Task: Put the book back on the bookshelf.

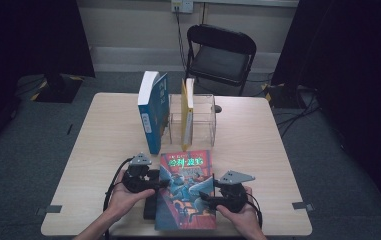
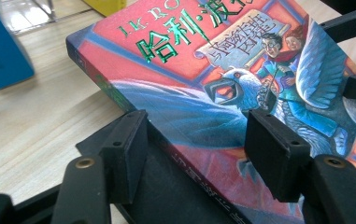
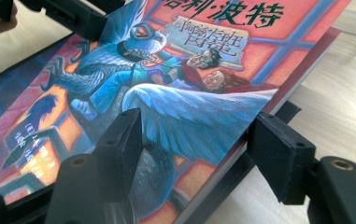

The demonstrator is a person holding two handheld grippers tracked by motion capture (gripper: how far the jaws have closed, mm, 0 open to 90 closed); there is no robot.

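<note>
At six o'clock on the tabletop (image 1: 98,130), the novel (image 1: 187,190) lies flat, cover up, its near end resting on a black slab (image 1: 150,207). Cover is glossy: red ground, green foil title, a blue winged creature with two riders; the spine faces nine o'clock.

Left gripper (image 1: 150,184) straddles the spine edge, one jaw over the cover and one beyond the spine; its pads stand off the book, so it is released. Right gripper (image 1: 209,197) straddles the three o'clock edge the same way, jaws spread, nothing pinched.

Judgement: the step in hand appears to be taking hold of the novel from both sides. Next move calls for closing both grippers squarely on the edges, then lifting level and standing it upright.

At twelve o'clock, well apart, a clear rack (image 1: 200,117) holds a yellow book (image 1: 187,120); a blue book (image 1: 153,112) stands against its nine o'clock side.
</note>
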